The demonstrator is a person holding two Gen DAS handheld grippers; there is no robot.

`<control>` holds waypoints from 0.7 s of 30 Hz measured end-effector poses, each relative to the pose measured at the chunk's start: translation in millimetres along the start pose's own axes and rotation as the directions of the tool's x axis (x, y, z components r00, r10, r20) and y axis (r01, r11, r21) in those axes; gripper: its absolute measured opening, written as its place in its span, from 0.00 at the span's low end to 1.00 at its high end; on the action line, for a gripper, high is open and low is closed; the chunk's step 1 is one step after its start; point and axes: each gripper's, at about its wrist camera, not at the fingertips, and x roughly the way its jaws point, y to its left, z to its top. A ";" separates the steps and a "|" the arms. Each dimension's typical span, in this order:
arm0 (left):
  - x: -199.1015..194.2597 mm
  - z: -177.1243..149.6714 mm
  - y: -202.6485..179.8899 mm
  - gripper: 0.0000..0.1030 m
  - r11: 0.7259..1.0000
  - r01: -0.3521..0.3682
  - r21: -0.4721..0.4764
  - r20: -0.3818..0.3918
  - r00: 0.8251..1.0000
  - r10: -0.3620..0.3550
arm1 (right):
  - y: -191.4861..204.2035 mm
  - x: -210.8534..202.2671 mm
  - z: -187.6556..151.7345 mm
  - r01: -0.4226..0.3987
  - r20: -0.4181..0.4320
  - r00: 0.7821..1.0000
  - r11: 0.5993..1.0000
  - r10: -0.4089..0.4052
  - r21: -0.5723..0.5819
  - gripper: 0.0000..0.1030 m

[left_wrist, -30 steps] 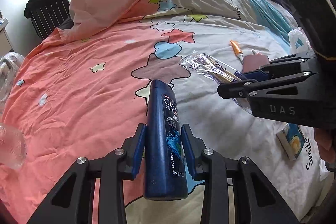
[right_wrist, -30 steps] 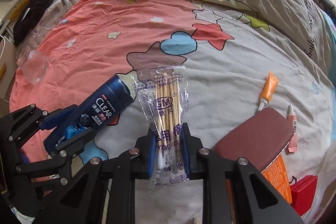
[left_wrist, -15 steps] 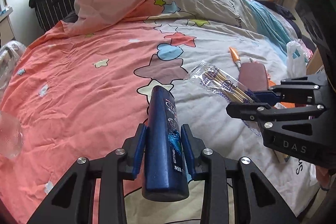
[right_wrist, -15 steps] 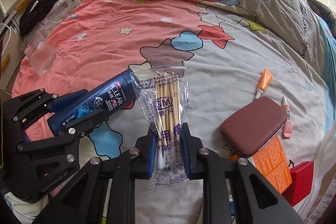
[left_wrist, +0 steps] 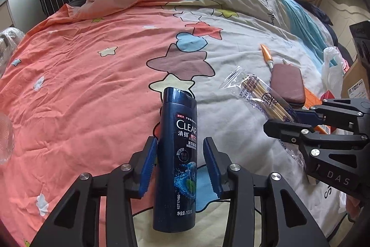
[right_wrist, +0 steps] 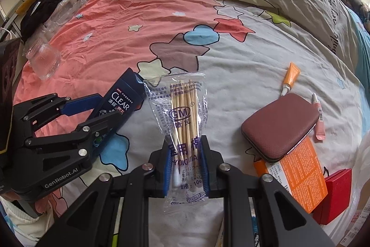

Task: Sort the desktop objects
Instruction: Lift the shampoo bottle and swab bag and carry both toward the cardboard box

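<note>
The left gripper (left_wrist: 180, 163) is opening its jaws around the dark blue shampoo bottle (left_wrist: 179, 154); both pads stand clear of it, and the bottle lies on the bedsheet (left_wrist: 92, 85) with its cap toward twelve o'clock. To finish the release well, widen further, then back off along the bottle so no pad rolls it. The right gripper (right_wrist: 186, 166) stays clenched on the cotton swab packet (right_wrist: 182, 112), at three o'clock of the bottle.

Shampoo bottle (left_wrist: 178, 161): "CLEAR", "62717460"; swab packet (right_wrist: 186, 122): "GM"; left tongs (right_wrist: 101, 115) body: "GenRobot.AI"; right tongs (left_wrist: 291, 119) body: "DAS"
</note>
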 end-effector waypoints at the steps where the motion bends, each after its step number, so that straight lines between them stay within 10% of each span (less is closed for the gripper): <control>1: 2.9 -0.5 -0.3 0.43 1.000 -0.001 0.001 -0.010 1.000 0.001 | -0.6 -0.2 0.0 0.000 0.002 1.000 1.000 0.000 0.001 0.20; 21: -25.7 -8.8 -29.5 0.37 0.989 -0.049 0.137 0.057 0.998 0.041 | -2.0 -5.7 -8.1 -0.001 0.021 1.000 1.000 0.001 0.006 0.20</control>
